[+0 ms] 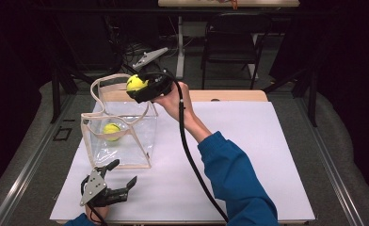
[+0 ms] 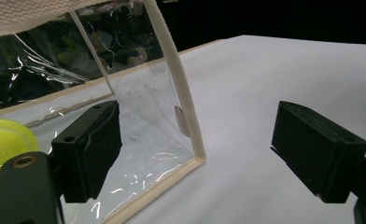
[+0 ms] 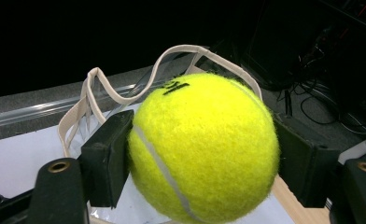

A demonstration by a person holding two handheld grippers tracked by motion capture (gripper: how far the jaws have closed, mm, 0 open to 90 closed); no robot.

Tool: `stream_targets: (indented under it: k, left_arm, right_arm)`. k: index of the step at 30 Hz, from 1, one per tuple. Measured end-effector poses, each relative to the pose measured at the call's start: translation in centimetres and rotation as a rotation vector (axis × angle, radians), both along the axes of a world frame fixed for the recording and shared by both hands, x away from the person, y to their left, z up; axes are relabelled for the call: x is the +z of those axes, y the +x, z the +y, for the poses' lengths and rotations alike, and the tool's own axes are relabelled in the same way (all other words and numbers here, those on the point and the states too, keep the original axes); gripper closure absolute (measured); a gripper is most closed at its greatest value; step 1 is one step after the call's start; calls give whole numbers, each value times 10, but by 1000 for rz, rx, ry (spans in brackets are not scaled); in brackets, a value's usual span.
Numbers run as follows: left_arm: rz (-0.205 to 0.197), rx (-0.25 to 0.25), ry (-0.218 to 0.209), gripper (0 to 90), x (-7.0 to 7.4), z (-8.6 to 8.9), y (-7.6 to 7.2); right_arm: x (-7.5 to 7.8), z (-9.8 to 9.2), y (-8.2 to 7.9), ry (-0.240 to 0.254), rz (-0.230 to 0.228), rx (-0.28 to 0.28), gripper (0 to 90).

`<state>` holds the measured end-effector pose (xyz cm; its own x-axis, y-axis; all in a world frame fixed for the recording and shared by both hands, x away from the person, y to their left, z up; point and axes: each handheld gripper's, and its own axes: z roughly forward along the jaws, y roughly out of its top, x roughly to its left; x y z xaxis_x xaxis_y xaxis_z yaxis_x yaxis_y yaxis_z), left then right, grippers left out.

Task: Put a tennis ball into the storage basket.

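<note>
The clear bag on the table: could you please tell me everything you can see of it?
The clear bag is a boxy tote of see-through, crinkled plastic, edged in cream fabric trim, with looping cream handles rising from its open top. It stands upright on the left part of the white table cover. One tennis ball lies inside on its bottom. The right gripper holds a second tennis ball by the handles. The left gripper sits open just in front of it, apparently not touching.

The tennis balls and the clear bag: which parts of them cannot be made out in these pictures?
- Held tennis ball: in the right gripper view the right claw hides both its sides; its underside is cut off by the bottom edge.
- Second tennis ball: in the left gripper view, cut off by the left edge.
- Clear bag: high view too small to show any opening details.
</note>
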<state>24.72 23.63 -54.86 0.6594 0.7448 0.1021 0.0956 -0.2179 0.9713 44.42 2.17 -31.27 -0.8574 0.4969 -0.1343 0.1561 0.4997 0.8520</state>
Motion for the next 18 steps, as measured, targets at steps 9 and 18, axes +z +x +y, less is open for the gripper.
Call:
stream_targets:
  k: [9,18]
  left_arm:
    - [1,-4,-11,158,0,1,0]
    - [-1,-5,-11,158,1,2,-1]
  right_arm:
    - [-10,9,8,8,23,0,264]
    - [-15,22,10,-9,28,14,265]
